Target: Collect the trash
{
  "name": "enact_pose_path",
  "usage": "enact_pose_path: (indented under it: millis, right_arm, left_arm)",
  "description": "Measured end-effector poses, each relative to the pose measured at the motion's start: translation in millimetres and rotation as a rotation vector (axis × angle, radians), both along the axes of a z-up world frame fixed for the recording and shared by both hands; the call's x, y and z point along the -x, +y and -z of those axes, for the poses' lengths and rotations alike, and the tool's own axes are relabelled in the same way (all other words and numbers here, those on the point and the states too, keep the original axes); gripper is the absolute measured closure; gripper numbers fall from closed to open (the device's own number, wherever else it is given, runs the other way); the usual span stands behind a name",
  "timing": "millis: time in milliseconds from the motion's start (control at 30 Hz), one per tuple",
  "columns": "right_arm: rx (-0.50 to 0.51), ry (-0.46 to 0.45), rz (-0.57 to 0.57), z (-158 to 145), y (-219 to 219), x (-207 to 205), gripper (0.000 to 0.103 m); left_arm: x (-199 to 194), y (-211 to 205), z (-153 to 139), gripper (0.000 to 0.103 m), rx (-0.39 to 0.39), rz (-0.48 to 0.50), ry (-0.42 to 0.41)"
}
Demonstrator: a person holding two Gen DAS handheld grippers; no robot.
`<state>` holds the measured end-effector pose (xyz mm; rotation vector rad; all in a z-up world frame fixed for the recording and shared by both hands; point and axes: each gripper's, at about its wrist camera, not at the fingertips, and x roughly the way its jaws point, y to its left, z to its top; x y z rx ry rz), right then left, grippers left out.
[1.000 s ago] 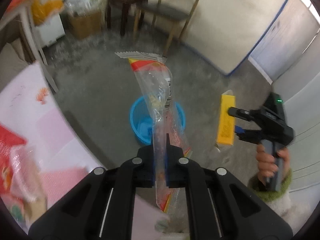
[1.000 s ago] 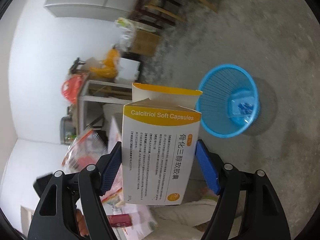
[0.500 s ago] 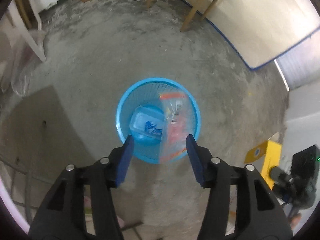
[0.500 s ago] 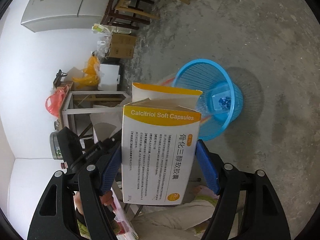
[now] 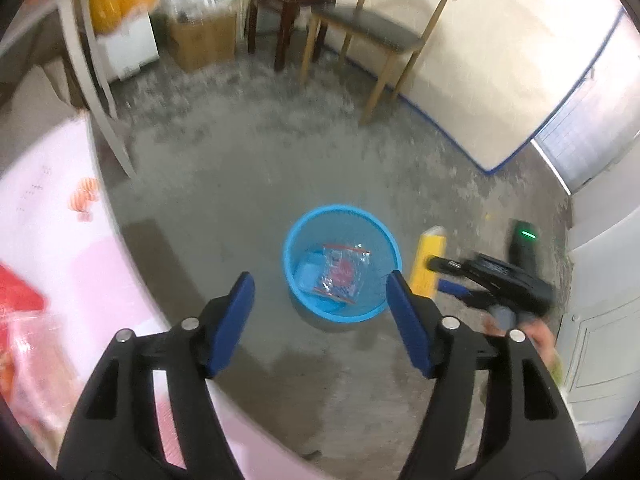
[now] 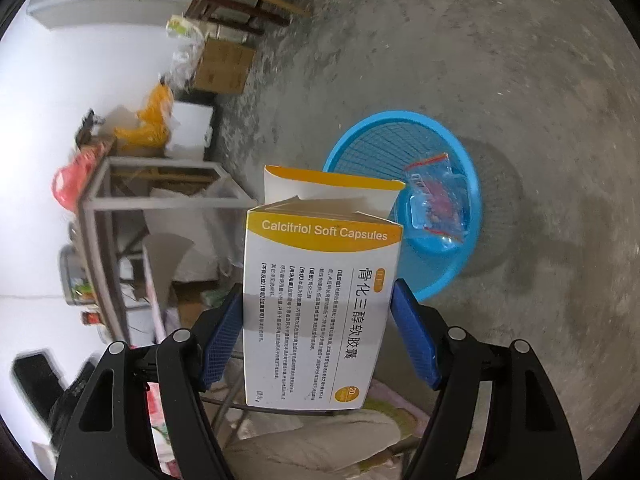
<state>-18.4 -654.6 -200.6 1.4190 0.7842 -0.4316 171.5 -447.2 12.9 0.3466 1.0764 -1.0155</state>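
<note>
A blue mesh basket (image 5: 292,240) stands on the concrete floor. A clear wrapper with red print (image 5: 342,274) lies inside it on a pale blue container. My left gripper (image 5: 320,280) hovers above and short of the basket. Its jaws are opening, with nothing between them. My right gripper (image 6: 318,292) is shut on a white and yellow medicine box (image 6: 320,300), held upright with its top flap open. In that view the basket (image 6: 360,128) and wrapper (image 6: 434,196) sit just beyond the box. The left wrist view shows the box (image 5: 430,264) right of the basket.
A table with a pink cloth (image 5: 48,240) bearing a red packet (image 5: 16,296) fills the left. A wooden chair (image 5: 380,32), dark stool (image 5: 292,0) and cardboard box (image 5: 204,40) line the far wall. A metal-frame table (image 6: 160,184) stands further left.
My left gripper opened and let go of the clear wrapper, which dropped into the basket; it then drew back from over the basket. The right gripper sank nearer the basket with the box.
</note>
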Motion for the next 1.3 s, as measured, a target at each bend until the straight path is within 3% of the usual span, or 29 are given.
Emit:
enact_pose_path:
  millis: [133,233,433,633,867,1100,1200,1300]
  right_arm:
    - [0.054,0.132,-0.06,14,-12,-43,0.018]
    - [0.072,0.213,-0.031,26,-17,-52,0.018]
    - [0.077,0.171,-0.045,15,7,-35,0.018]
    - [0.127,0.107,-0.055,-30,41,-13,0.018]
    - [0.28,-0.037,-0.186,-113,108,-27,0.018]
    - [0.454,-0.309,-0.534,-213,225,-86,0.018]
    - [0.481,-0.38,-0.698,-230,287,-115,0.018]
    - [0.434,-0.405,-0.798,-221,330,-139,0.021]
  left_arm:
    - [6,73,-42,0.031,0.085,-0.049,-0.032]
    - [11,144,-55,0.03,0.137,-0.124,-0.03]
    - [25,276,-58,0.028,0.212,-0.311,-0.05]
    - [42,374,-60,0.026,0.255,-0.47,-0.088]
    - [56,432,-47,0.024,0.253,-0.538,-0.099]
    - [80,450,-10,0.021,0.242,-0.541,-0.102]
    - [80,444,10,0.021,0.247,-0.527,-0.103]
    - [78,427,25,0.021,0.243,-0.501,-0.147]
